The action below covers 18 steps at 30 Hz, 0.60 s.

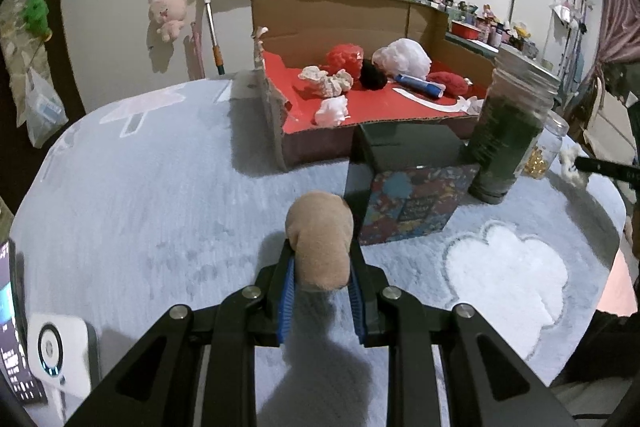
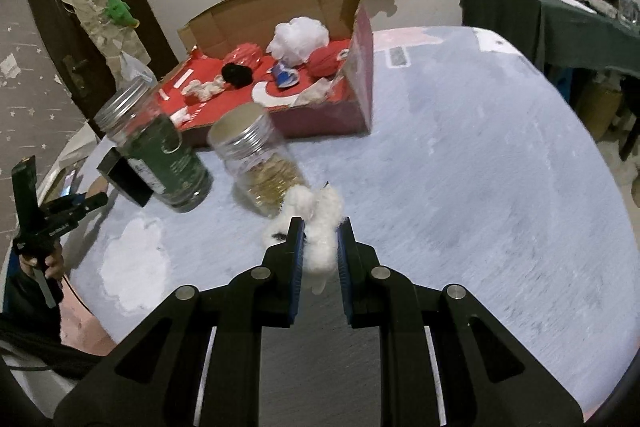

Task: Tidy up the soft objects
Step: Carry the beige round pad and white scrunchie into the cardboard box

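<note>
the left tongs [image 1: 322, 263] are clamped on a tan soft lump [image 1: 320, 247], which bulges out past the blue pads and hangs above the pale blue fuzzy counter [image 1: 140, 207]. ahead of these tongs and to their right stands a small patterned box [image 1: 412, 199] with a dark top. beyond it, straight ahead, sits an open cardboard tray [image 1: 340, 23] with a red floor, already holding a red puff, a black puff, a large white puff [image 1: 404, 59] and some crumpled white scraps. right of the patterned box stands a dark green jar [image 1: 512, 131] with a metal lid.

the right tongs [image 2: 320, 247] are closed tight on a wad of white cotton [image 2: 320, 227], lifted off the counter. just ahead of them and to their left lies a tilted clear jar [image 2: 260, 167] of gold bits, close behind the cotton, though whether they touch is not clear. the cardboard tray lies further ahead, to their left.

the step in hand looks like carrying: both soft pieces are gripped and off the counter, neither yet in the tray. the next move likely calls for bringing each over the tray's low front wall, clearing the jars and the box, then opening above the red floor.
</note>
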{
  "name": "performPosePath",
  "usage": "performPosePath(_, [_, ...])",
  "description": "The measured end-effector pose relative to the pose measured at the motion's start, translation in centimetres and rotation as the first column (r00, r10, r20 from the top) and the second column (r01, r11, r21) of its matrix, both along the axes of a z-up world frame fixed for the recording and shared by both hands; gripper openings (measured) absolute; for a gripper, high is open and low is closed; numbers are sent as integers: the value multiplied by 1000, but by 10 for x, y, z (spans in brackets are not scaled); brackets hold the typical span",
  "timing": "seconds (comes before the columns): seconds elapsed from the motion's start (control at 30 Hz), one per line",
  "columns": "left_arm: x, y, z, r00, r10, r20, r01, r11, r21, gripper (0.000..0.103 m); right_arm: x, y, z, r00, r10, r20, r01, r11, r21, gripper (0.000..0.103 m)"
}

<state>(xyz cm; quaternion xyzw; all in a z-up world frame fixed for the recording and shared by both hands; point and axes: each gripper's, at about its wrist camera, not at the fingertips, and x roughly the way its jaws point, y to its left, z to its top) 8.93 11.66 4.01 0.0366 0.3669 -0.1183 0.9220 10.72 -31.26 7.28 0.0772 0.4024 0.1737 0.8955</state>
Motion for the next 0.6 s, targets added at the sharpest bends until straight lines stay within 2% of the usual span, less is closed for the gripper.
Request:
performPosePath(0.37, [22, -2, 1, 999, -48, -9, 48, 998, 42, 25, 28, 5, 14, 995, 68, 70, -59, 989, -132, 15])
performPosePath(0.6, [34, -3, 5, 997, -78, -15, 79, 994, 77, 25, 45, 11, 19, 991, 108, 78, -92, 977, -191, 15])
